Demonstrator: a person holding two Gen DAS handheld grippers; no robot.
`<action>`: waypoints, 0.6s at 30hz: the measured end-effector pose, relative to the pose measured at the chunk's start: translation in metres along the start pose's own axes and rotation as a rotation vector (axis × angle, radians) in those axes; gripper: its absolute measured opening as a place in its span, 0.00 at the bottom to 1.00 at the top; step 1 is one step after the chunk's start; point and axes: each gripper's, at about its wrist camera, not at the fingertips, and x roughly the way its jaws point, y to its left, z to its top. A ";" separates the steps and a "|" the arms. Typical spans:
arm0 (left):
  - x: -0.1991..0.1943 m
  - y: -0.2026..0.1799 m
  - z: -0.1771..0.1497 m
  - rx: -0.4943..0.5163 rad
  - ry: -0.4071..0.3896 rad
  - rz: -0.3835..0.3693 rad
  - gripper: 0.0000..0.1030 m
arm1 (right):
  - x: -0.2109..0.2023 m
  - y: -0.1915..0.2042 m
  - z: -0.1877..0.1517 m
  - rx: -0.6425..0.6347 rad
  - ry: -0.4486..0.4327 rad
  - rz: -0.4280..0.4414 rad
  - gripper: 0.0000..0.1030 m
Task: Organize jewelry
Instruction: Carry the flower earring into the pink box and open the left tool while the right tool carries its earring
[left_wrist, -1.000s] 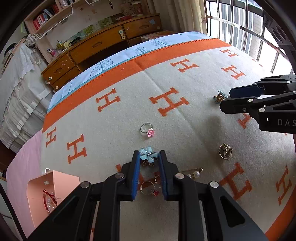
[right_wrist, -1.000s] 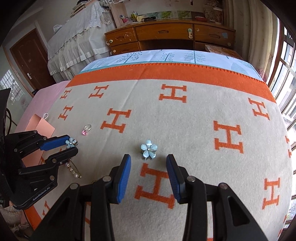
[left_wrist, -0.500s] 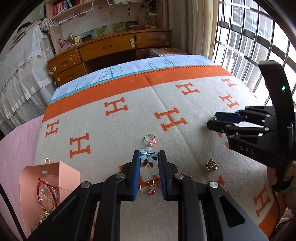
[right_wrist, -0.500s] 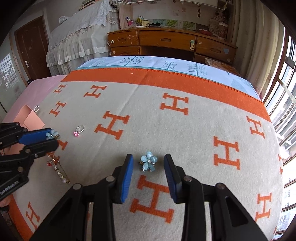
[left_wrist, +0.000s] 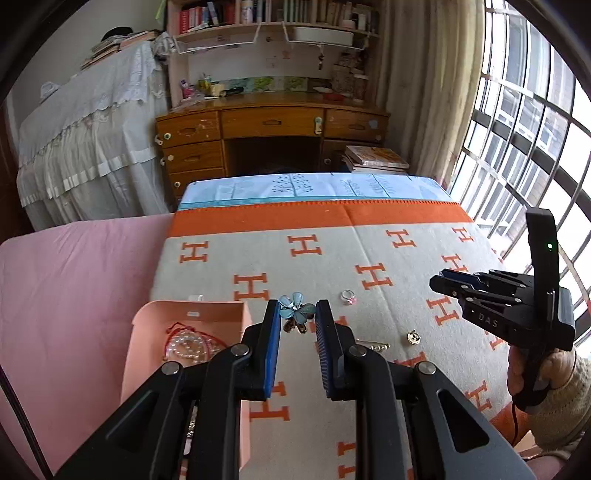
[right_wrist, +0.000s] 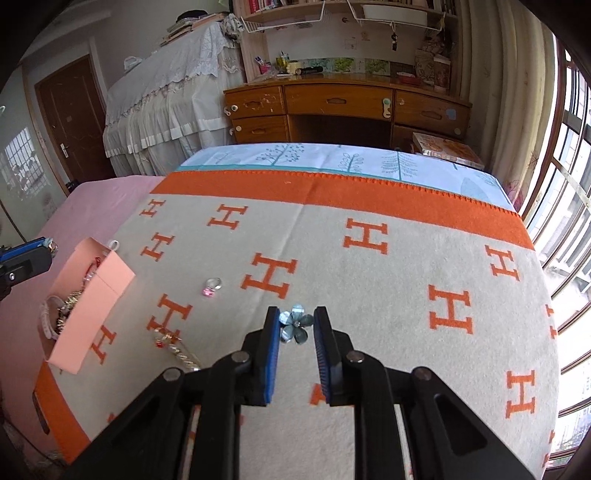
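So the whole thing is laid out on a bed with a grey-and-orange H-pattern blanket (right_wrist: 369, 295), and at the near left there's an open pink box (left_wrist: 184, 321) that already has beaded bracelets and a red cord in it. I'd guess that's where everything ends up.

Each claw has one of the little blue flower pieces. The left claw (left_wrist: 297, 314) has its blue flower (left_wrist: 296, 309) pinched between the pad tips, lifted off the blanket and sitting just right of the box's far corner. The right claw (right_wrist: 295, 326) has the other blue flower (right_wrist: 294, 328) between its pads too, jaws narrow, petals touching both sides. Can't honestly tell if that one is off the blanket yet or just squeezed in place.

Handling-wise these look featherlight, stiff and glossy, so slippery and probably easy to chip a petal. Gripping across the petals at the very tips like this seems fine, but I'd go gentle; too hard a squeeze could pop it out sideways.

Loose on the blanket: a gold pin with pearls (left_wrist: 373, 346), a small gold charm (left_wrist: 413, 336) and a ring with a pink stone (left_wrist: 348, 296), all near each other between the two claws. Those will be fiddlier, lying flat on soft fabric.
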 end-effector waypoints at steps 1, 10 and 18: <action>-0.006 0.009 0.001 -0.024 0.002 0.016 0.16 | -0.007 0.007 0.003 -0.004 -0.012 0.022 0.18; -0.024 0.086 -0.017 -0.222 0.040 0.081 0.16 | -0.043 0.103 0.020 -0.107 -0.031 0.294 0.18; -0.006 0.126 -0.040 -0.314 0.083 0.039 0.16 | -0.021 0.178 0.039 -0.146 0.044 0.422 0.18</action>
